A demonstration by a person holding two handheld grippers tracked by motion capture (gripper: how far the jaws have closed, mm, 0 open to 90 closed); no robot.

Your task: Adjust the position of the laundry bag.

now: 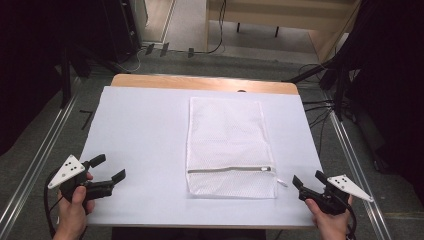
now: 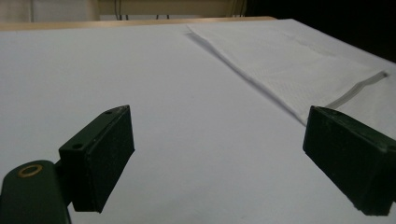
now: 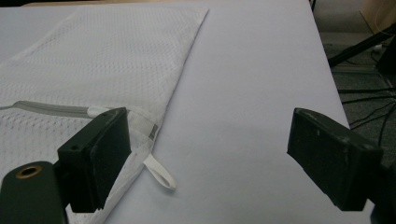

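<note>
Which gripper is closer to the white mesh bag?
Right. The right gripper sits just beside the white mesh bag at its near corner; the left gripper is farther away across the table.

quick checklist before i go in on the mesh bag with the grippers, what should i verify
1. Left gripper open and empty: ok, jaws wide apart, nothing between them.
2. Right gripper open and empty: ok, jaws apart, apart from the bag.
3. Mesh laundry bag lying flat on the white sheet: ok, no folds seen.
4. Zipper closed: looks ok, its line runs shut across the near end, slider at the right.
5. Hanging loop free to reach: ok, it lies on the sheet beside the bag's corner.
6. Bag contents: cannot tell, though it looks flat.
</note>
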